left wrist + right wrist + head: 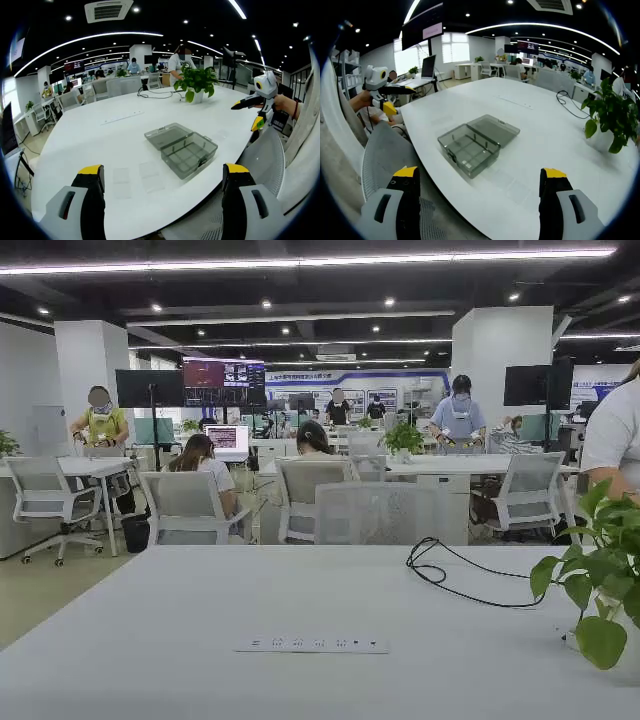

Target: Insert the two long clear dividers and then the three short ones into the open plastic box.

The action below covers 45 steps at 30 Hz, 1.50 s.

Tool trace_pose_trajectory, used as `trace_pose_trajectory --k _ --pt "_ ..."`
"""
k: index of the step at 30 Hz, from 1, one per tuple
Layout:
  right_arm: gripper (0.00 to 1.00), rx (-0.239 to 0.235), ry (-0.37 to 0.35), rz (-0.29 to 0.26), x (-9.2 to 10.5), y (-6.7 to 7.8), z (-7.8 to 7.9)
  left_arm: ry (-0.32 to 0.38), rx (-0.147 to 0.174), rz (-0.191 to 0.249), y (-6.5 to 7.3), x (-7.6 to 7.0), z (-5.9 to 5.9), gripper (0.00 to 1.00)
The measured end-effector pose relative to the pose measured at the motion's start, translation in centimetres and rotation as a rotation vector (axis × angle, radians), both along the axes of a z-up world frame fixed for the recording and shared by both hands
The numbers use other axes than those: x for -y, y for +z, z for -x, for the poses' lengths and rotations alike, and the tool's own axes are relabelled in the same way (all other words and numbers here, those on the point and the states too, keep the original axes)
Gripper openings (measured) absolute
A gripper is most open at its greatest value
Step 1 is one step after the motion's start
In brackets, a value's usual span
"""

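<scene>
With my left gripper [162, 171] and right gripper [480, 172] both spread wide and empty, the open plastic box [182, 149] sits mid-frame on the white table [75, 145], clear dividers [150, 176] flat just beside it, so I judge all five insertions are left to do.

Head view level across the table [150, 640]; both gripper views from its near edge, inward onto one open box [182, 150]

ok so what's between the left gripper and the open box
In the left gripper view, clear flat pieces, likely dividers, lie on the white table between the left gripper and the plastic box; the rest is bare.
</scene>
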State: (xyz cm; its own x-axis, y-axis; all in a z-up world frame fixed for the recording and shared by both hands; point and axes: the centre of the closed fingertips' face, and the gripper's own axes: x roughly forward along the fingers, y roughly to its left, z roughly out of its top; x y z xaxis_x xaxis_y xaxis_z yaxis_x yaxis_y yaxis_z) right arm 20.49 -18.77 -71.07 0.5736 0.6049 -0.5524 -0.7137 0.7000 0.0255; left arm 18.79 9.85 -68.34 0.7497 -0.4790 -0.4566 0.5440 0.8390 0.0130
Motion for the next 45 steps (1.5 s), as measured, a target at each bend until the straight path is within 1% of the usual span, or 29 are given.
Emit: trace_pose_trajectory --k 8,17,25,30,33,40,45 --pt "1.0 -0.003 0.006 0.001 -0.04 -0.26 -0.24 -0.006 -0.003 -0.012 -0.16 0.05 0.06 1.0" --pt "1.0 0.002 -0.001 0.0 0.02 -0.07 -0.47 -0.002 0.0 -0.007 -0.18 -0.18 -0.16 1.0" --pt "1.0 -0.003 0.02 0.012 -0.14 -0.26 -0.45 -0.008 -0.003 -0.006 -0.32 -0.13 -0.17 1.0" --pt "1.0 -0.002 0.025 -0.006 -0.2 -0.09 -0.7 -0.01 -0.008 -0.01 -0.39 -0.13 -0.14 1.0" --pt "1.0 -0.001 0.043 -0.022 -0.51 0.19 -0.67 -0.012 -0.001 -0.006 -0.17 -0.07 -0.1 1.0" --pt "1.0 -0.007 0.05 -0.017 -0.53 -0.08 -0.9 -0.012 -0.007 0.007 -0.08 -0.13 0.08 0.99" --pt "1.0 -0.01 0.058 -0.034 -0.71 -0.12 -1.0 -0.01 -0.011 0.002 -0.16 -0.2 0.19 0.98"
